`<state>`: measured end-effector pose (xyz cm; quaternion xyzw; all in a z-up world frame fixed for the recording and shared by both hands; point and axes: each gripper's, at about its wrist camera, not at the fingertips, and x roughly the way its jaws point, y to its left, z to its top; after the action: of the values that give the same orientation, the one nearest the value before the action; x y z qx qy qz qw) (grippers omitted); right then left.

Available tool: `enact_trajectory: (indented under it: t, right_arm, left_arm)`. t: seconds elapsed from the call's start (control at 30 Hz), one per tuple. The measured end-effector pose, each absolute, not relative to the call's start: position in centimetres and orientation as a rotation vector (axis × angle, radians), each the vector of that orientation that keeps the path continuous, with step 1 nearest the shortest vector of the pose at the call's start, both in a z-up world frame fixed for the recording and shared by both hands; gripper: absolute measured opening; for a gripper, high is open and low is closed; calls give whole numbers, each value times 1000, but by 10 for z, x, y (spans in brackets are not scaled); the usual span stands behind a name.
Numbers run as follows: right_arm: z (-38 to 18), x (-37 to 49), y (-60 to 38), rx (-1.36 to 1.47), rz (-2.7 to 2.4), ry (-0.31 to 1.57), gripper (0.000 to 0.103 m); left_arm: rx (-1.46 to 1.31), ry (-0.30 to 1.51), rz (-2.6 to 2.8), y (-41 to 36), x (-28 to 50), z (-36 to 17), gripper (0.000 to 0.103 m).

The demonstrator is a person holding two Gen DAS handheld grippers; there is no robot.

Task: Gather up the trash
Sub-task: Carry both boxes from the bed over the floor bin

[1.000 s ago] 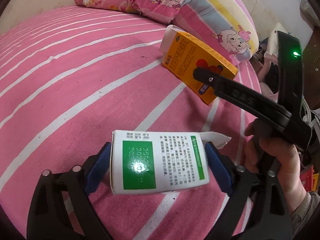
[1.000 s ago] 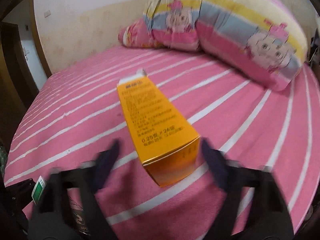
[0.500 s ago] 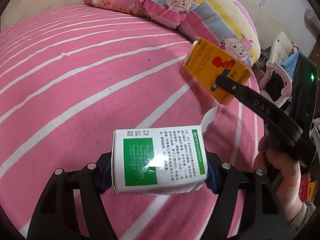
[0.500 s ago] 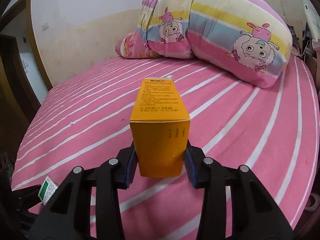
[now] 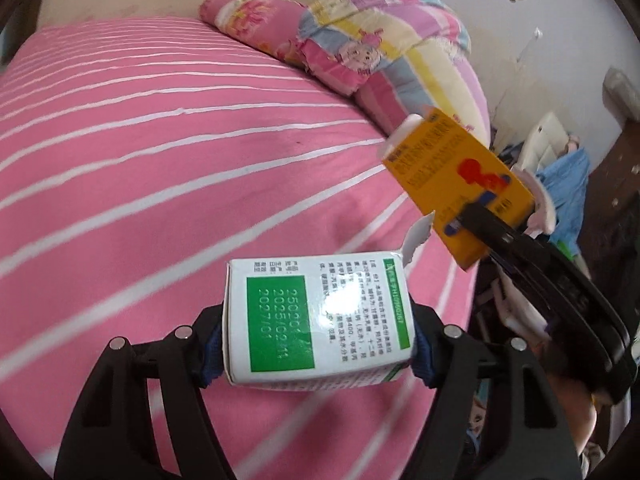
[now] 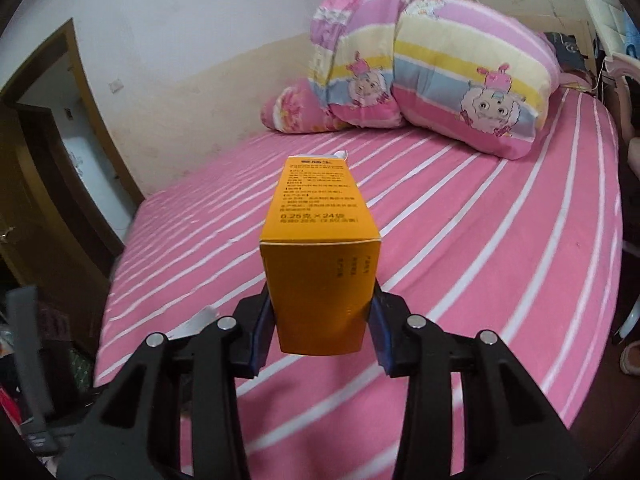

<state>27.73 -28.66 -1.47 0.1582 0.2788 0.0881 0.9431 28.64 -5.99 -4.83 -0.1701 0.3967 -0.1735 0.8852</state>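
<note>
orange box [image 6: 320, 276] | clamped, right gripper [image 6: 320, 338] | white-green box [image 5: 316, 320] | seemingly clamped, left gripper [image 5: 316, 350]

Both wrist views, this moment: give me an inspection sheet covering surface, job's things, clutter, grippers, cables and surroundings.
Surface: bed with a pink sheet, white stripes.
Job's things: green-and-white box and orange box, both held clear of the bed; the green-and-white box's end flap is open.
Clutter: nothing seen on the sheet apart from the quilt and a pink pillow by the wall.
Grippers: left gripper shut on the green-and-white box; right gripper shut on the orange box, pads on its two sides.
Cables: nothing seen clearly.
Surroundings: wooden door beside the bed; wall switch; blurred furniture and clothes past the bed's edge.
</note>
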Motion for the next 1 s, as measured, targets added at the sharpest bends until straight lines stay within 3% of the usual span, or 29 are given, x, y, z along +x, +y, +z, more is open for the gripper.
enact_trajectory:
  t: [0.43, 0.73, 1.0]
  right_arm:
    - [37, 83, -259, 232, 212, 413, 42]
    - [73, -14, -296, 270, 160, 378, 42]
    - [84, -81, -338, 227, 37, 349, 42]
  left_arm:
    - [-496, 740, -377, -33, 140, 6, 69]
    - [-491, 679, -513, -78, 70, 58, 69]
    - [-428, 725, -646, -143, 32, 63, 69]
